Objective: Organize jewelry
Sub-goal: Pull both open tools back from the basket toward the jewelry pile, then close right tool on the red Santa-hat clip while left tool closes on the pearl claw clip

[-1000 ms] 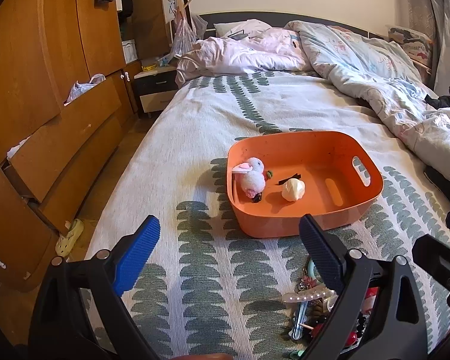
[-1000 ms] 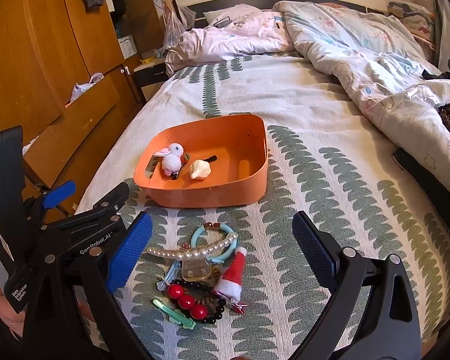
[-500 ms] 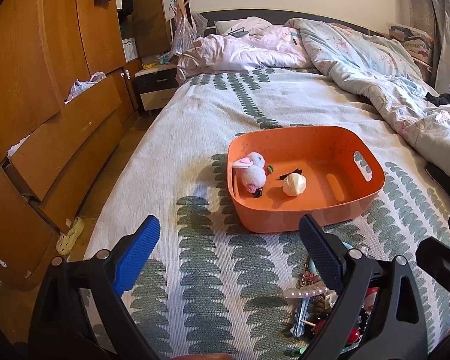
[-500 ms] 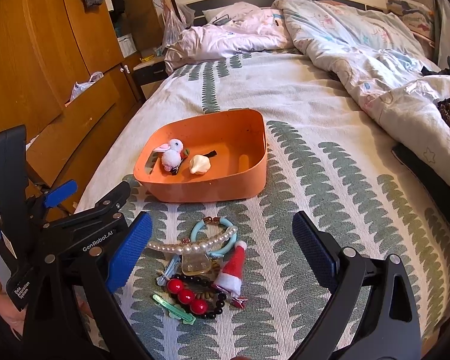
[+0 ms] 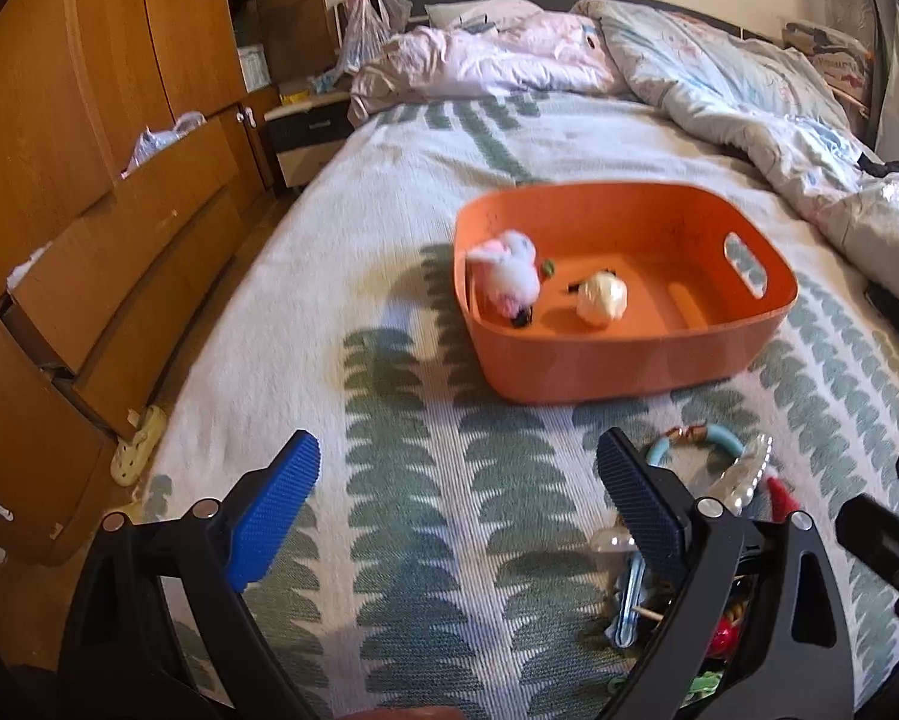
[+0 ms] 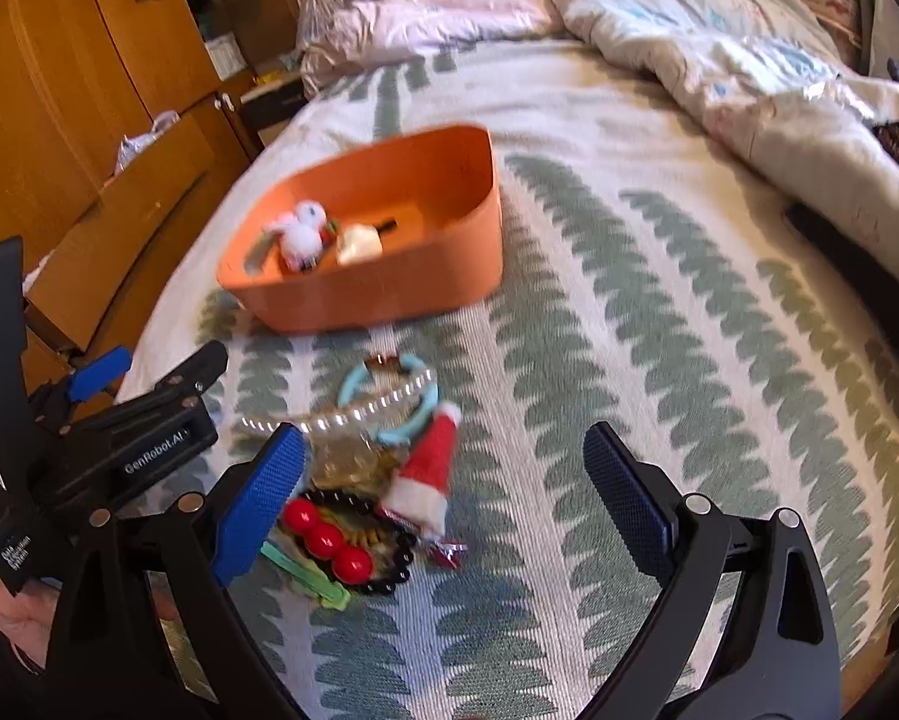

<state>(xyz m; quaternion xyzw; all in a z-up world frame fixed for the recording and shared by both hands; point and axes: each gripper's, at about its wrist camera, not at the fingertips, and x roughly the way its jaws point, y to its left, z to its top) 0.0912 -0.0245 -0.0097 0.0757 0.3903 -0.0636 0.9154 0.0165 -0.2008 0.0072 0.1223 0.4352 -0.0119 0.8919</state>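
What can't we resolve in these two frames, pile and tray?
- Left wrist: most of the accessory pile is hidden behind the left gripper's right finger.
- Right wrist: motion blur; gold piece under the pearl strand is unidentifiable.
- Both: black item in the orange tray is too small.

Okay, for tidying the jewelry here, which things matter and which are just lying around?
Part of the job:
orange bin
pearl strand
blue ring bracelet
red bead piece
Santa hat clip
green clip
pink plush clip, already in the bin

Just lying about:
rumpled duvet
wooden drawers
slipper
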